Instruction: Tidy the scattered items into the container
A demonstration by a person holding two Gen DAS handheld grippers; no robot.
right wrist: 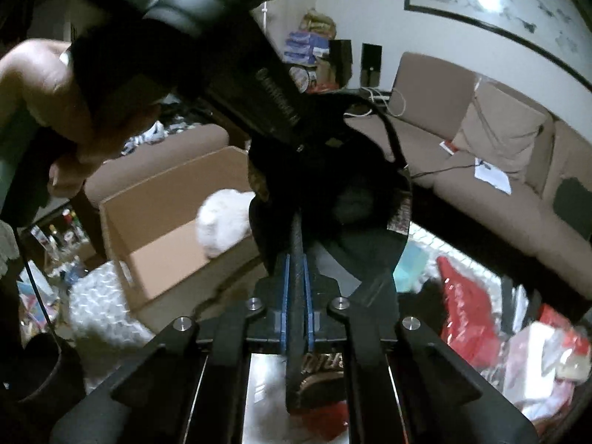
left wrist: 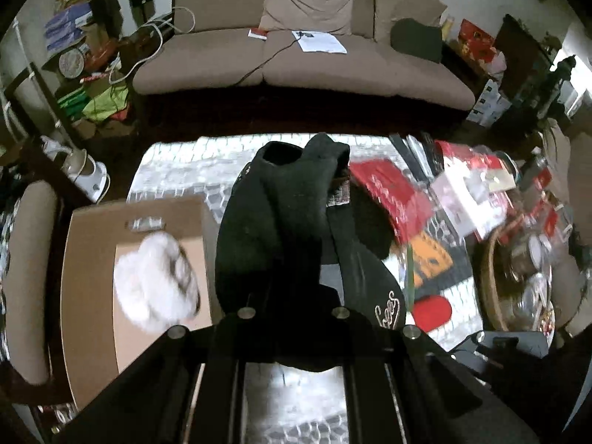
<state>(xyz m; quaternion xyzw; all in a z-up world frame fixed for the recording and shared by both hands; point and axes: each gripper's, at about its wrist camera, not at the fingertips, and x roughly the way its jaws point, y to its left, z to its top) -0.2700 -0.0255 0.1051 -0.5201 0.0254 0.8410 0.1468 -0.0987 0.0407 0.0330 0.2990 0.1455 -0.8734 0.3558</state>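
1. Currently, a black fabric cap with gold embroidered script on its brim (left wrist: 281, 229) is held aloft between the two tools, above the patterned white-and-grey worktop (left wrist: 207, 159).
2. The left tongs (left wrist: 292, 314) are seen closed; their pads are hidden under the cap's dark cloth, so the exact bite cannot be made out, but the cap hangs from them.
3. The right tongs (right wrist: 296, 296) are shut tight on a thin dark edge of the same cap (right wrist: 333, 199), pinched between the blue pads (right wrist: 283, 292).
4. The open brown cardboard box (left wrist: 96, 244) is noted to the left of the cap in the left wrist view, resting on the worktop, with a fluffy white soft item (left wrist: 155, 281) already inside.
5. From the right wrist view, the box (right wrist: 159, 236) lies left and beyond the cap; the left tool body and the person's hand (right wrist: 55, 111) stand between camera and box.
6. Key relation: the box is leftward of both tongs, and the left hand is judged the nearer to it. The cap's long axis runs roughly away from the left camera, crown far, brim near.
7. A leftward carry over the box rim is judged to be called for; release has not yet been made.
8. Red packets and other clutter (left wrist: 392, 192) are left on the worktop's right side.
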